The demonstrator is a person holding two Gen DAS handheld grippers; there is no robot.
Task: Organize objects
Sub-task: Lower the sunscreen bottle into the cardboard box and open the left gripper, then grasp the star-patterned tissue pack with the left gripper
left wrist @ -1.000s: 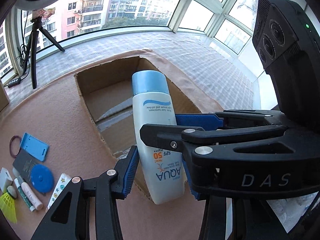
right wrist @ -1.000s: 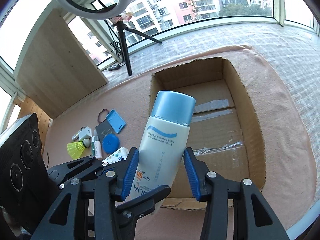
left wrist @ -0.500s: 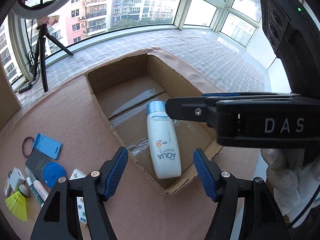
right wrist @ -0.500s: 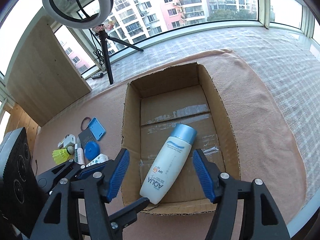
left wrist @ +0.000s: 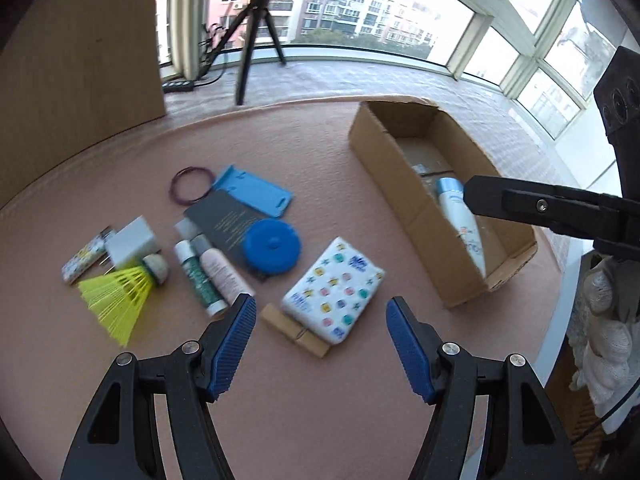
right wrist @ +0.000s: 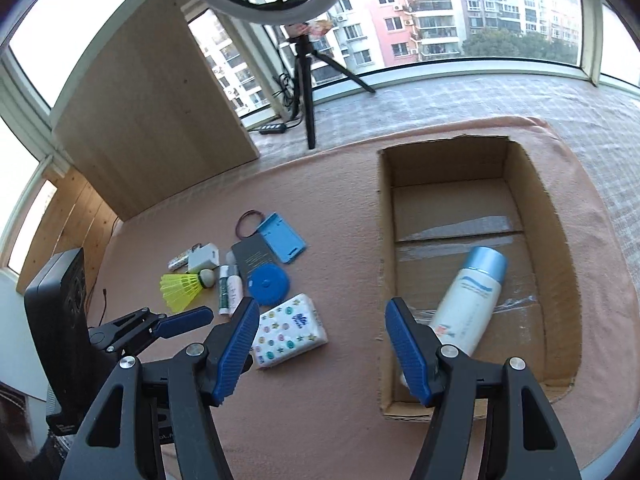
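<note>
Left wrist view: left gripper [left wrist: 320, 340] hangs over the pink mat [left wrist: 328, 420], jaws apart, nothing between the blue pads [left wrist: 234, 346]. Bare mat lies directly under the gap. Just ahead of the pads sits a patterned tissue pack [left wrist: 334, 290], its near edge resting against a wooden clothespin [left wrist: 294, 336]. Left of these lie 2 small tubes [left wrist: 210, 272], a yellow shuttlecock [left wrist: 120, 290], a white charger plug [left wrist: 130, 242], a blue round case [left wrist: 273, 250] on a dark card [left wrist: 224, 218], a blue flat holder [left wrist: 252, 190] and a purple hair band [left wrist: 190, 185]. These items are crowded, several touching. Cardboard box [left wrist: 400, 196] stands to the right, well apart from the clutter, with open mat between. Sunscreen bottle [left wrist: 464, 226] lies inside against the near wall, partly hidden by a finger of the right gripper [left wrist: 548, 210].

Right wrist view: right gripper [right wrist: 320, 350], jaws apart and empty, straddles the box's left wall [right wrist: 385, 280]; its right pad [right wrist: 406, 354] overlaps the box's near left corner. Sunscreen bottle [right wrist: 470, 300] lies slanted on the box floor, cap toward the far end, about half the floor beyond it bare. Box's far rim is ragged. Tissue pack [right wrist: 286, 332] sits just beside the left pad [right wrist: 236, 350]. Left gripper [right wrist: 176, 326] shows at lower left, over the mat's bare near strip. Mat [right wrist: 340, 208] ends at a curved edge on the right, close to the box's right wall.
</note>
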